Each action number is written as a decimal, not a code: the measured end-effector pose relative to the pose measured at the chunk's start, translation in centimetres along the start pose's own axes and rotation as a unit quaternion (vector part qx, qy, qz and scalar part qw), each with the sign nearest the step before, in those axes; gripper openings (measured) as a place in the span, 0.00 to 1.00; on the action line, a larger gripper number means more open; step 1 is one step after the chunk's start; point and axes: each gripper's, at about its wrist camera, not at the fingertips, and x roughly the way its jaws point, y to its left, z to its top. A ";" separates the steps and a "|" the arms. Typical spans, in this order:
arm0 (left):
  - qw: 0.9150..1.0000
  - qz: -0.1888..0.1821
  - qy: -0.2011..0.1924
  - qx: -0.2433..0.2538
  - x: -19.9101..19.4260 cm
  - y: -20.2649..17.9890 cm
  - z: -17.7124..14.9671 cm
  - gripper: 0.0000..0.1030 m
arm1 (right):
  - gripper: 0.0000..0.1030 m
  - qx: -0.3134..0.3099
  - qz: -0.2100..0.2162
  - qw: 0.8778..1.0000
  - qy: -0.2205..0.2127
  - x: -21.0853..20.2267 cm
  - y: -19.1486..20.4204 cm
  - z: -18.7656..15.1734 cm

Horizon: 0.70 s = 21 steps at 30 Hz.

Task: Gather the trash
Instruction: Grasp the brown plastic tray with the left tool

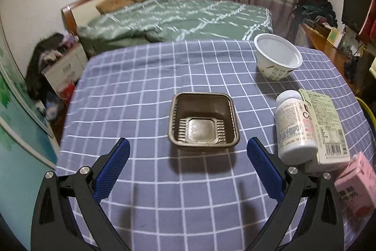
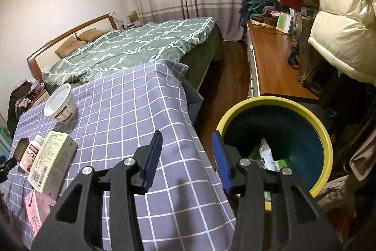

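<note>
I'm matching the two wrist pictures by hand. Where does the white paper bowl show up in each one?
Left wrist view: the white paper bowl stands upright at upper right, near the far edge of the checked tablecloth.
Right wrist view: the same bowl is at centre left, looking tilted in this view.
Shared landmark: the green carton lying beside the white pill bottle, nearer the camera than the bowl in both.

Your pink carton (image 1: 357,187) runs off the left wrist view's right edge. The white bottle (image 2: 29,153) is half hidden behind the green box (image 2: 50,160). The bin (image 2: 324,133) contents sit partly behind your right fingers (image 2: 222,161), unreadable.
</note>
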 end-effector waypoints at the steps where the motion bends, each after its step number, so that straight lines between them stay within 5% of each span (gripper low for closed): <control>1: 1.000 -0.004 0.005 0.000 0.4 -0.1 0.3 0.95 | 0.41 0.000 0.000 1.000 0.001 0.0 0.0 0.0; 18: 0.998 0.013 0.066 0.021 6.5 -1.4 3.4 0.95 | 0.45 -0.003 0.012 1.000 0.013 0.5 0.1 -0.2; 21: 0.997 0.008 0.074 0.021 7.1 -1.2 3.4 0.86 | 0.45 -0.004 0.014 1.000 0.014 0.4 0.1 -0.3</control>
